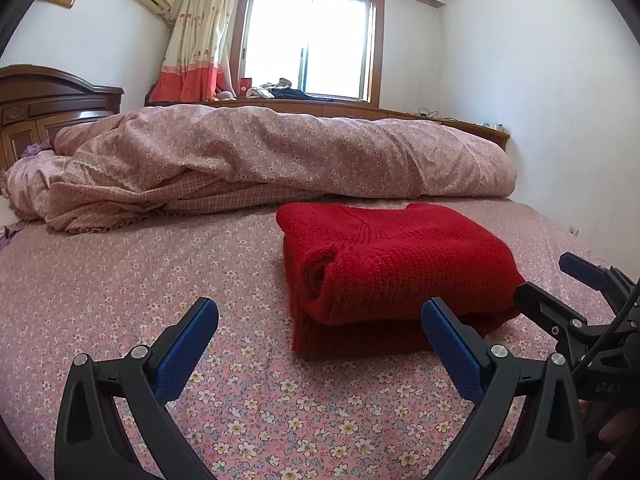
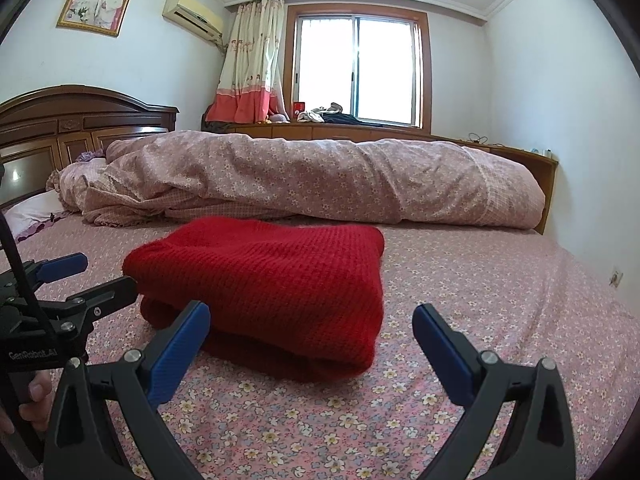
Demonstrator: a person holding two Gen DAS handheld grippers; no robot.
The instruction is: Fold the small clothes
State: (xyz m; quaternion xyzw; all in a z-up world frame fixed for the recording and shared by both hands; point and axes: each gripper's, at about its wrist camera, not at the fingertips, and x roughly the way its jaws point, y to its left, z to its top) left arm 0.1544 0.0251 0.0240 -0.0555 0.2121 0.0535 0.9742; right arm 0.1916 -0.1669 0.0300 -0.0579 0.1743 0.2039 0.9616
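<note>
Both grippers, left (image 1: 320,344) and right (image 2: 311,344), hover with jaws released and empty; I judge the red sweater (image 1: 394,270) finished, lying folded on the bed (image 1: 120,300).

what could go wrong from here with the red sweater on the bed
1. The red sweater lies folded in bulky, loose layers; nudging it with either open claw, left claw or right claw, could undo the fold.
2. Both claws sit close at its near edge, so they might bump each other.
3. The flowered sheet could get pinched along with the knit.
</note>
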